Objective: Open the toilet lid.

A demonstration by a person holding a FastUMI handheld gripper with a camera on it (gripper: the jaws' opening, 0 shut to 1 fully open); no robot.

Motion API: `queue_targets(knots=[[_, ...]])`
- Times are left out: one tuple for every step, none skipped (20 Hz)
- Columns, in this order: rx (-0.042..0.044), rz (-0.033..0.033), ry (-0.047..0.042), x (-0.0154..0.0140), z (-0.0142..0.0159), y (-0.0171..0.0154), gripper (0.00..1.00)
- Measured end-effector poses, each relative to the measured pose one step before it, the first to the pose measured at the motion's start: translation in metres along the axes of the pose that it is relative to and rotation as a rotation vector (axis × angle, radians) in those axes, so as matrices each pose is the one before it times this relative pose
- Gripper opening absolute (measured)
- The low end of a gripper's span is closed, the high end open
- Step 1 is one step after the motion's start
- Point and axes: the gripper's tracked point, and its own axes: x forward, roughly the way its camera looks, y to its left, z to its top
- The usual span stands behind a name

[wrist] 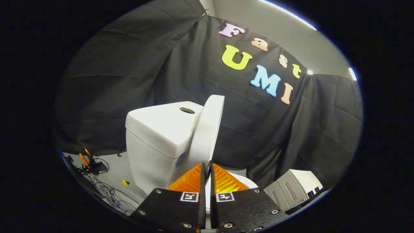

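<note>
A white toilet stands just ahead of me. Its lid (208, 129) is raised nearly upright, seen edge-on, and rests close against the white tank (158, 129), which has a dark flush button (187, 110) on top. My gripper (208, 164) is shut, with only a thin slit between the fingers. Its tips sit right at the lower edge of the lid. A bit of the white seat rim (249, 183) shows beside the right finger. Whether the tips touch the lid is hard to tell.
On the grey floor left of the tank lie tangled cables and an orange-handled tool (88, 160), plus a small yellow marker (125, 183). A grey-and-white cabinet (291, 187) stands low on the right. Black cloth walls close in behind the toilet.
</note>
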Motion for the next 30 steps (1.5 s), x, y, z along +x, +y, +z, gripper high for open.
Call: queue_targets(knots=[[-0.02403, 0.01933, 0.00803, -0.00075, -0.00026, 0.00068, 0.08], [-0.02196, 0.02402, 0.00212, -0.00282, 0.00014, 0.00321, 0.21], [-0.01854, 0.02355, -0.00795, -0.00242, 0.00322, 0.00365, 0.35], [-0.00827, 0.02402, -0.01483, -0.00348, 0.00268, 0.00317, 0.5], [0.00972, 0.0435, -0.01306, -0.00404, 0.00325, 0.00625, 0.6], [0.02322, 0.04999, -0.01143, -0.00254, 0.00232, 0.00725, 0.82], [0.0274, 0.03731, -0.00971, -0.00846, 0.00642, 0.00413, 0.9], [0.02485, 0.02399, -0.01619, -0.00825, 0.00648, -0.0015, 0.95], [0.0218, 0.01936, -0.02201, -0.01039, 0.0097, -0.00241, 0.95], [0.02019, 0.01364, -0.02466, -0.00679, 0.00924, -0.00581, 0.95], [0.01979, 0.01538, -0.02158, -0.00945, 0.0102, -0.00667, 0.95], [0.01562, 0.01705, -0.01483, -0.00864, 0.00664, -0.00667, 0.95], [0.0156, 0.01699, -0.00743, -0.00921, 0.00637, -0.00833, 0.95], [0.0123, 0.015, -0.01815, -0.00947, 0.00652, -0.00932, 0.95], [0.01129, -0.00037, -0.02672, -0.00978, 0.00992, -0.01431, 0.95], [0.00829, -0.0056, -0.03486, -0.00968, 0.01057, -0.01632, 0.95], [0.00421, -0.00386, -0.03279, -0.00642, 0.00963, -0.01612, 0.95], [0.00021, -0.00553, -0.02858, -0.00668, 0.00416, -0.01582, 0.95], [-0.0016, -0.00685, -0.02258, -0.00665, 0.00451, -0.01654, 0.95], [-0.00283, -0.00949, -0.01154, -0.00686, -0.0002, -0.01644, 0.95], [0.00001, -0.00674, -0.00531, -0.00849, -0.00181, -0.01681, 0.95], [-0.00057, 0.00878, -0.02022, -0.00631, 0.00066, -0.01362, 0.95], [0.00096, -0.00231, -0.02304, -0.0064, 0.0034, -0.0152, 0.95], [0.00333, -0.01139, -0.01551, -0.00902, 0.00083, -0.01939, 0.95], [0.00762, -0.01898, -0.00312, -0.00523, -0.0013, -0.02071, 0.95], [0.00939, -0.02131, -0.00014, -0.00307, -0.00399, -0.02, 0.95], [0.01168, -0.01619, -0.00629, -0.00336, -0.00075, -0.01918, 0.95], [0.01458, -0.01161, -0.01138, -0.00148, 0.00048, -0.01708, 0.95], [0.01465, -0.00799, -0.00959, -0.00318, 0.00082, -0.01587, 0.95], [0.01489, -0.01284, -0.00974, -0.00338, -0.0005, -0.01683, 0.95]])
